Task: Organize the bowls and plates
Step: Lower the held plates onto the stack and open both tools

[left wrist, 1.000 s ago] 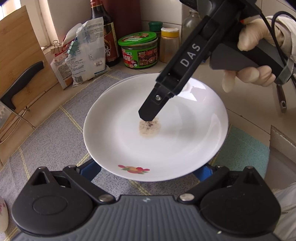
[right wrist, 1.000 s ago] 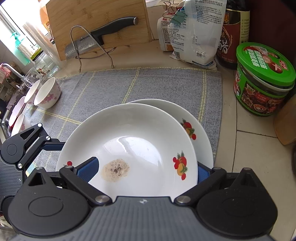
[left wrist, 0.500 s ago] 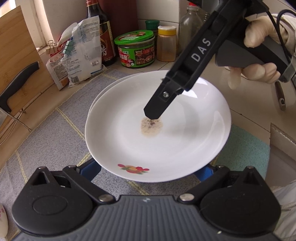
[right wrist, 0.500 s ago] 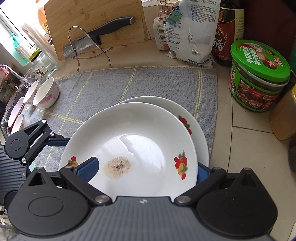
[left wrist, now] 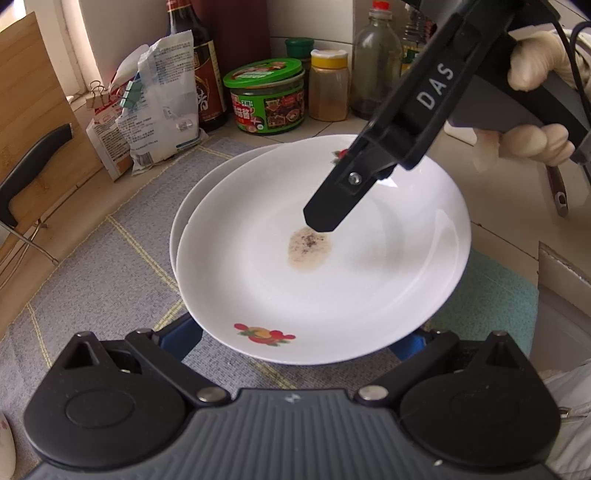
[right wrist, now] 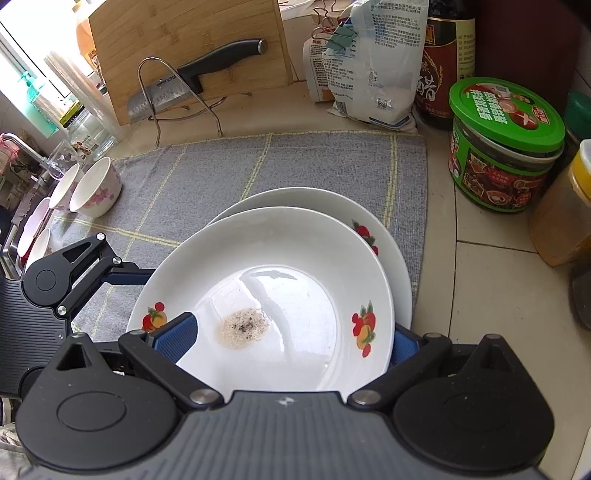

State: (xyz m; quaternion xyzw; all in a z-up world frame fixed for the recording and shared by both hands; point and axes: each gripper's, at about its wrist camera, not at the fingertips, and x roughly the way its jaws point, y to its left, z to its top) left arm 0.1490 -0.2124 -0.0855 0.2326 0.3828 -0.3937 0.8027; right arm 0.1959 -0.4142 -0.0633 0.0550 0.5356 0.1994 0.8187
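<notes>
Right claw (right wrist: 291,343) pinches the top plate (right wrist: 280,258) rim, nearly over the lower plate (right wrist: 303,197) at 12 o'clock; left claw (left wrist: 295,341) wide beneath. Lower level, centre, then release

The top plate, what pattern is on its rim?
Red and orange fruit sprigs on white top plate, clearest in right wrist view.

A beige tiled kitchen surface (right wrist: 491,280) runs back to a white tiled wall (left wrist: 314,18). A grey woven mat with yellow grid lines (right wrist: 314,162) covers much of it. Daylight comes in from a window (right wrist: 14,62) at the far left, behind a bamboo cutting board (right wrist: 177,40) leaning upright, with a black-handled cleaver (right wrist: 195,79) in a wire stand before it.
</notes>
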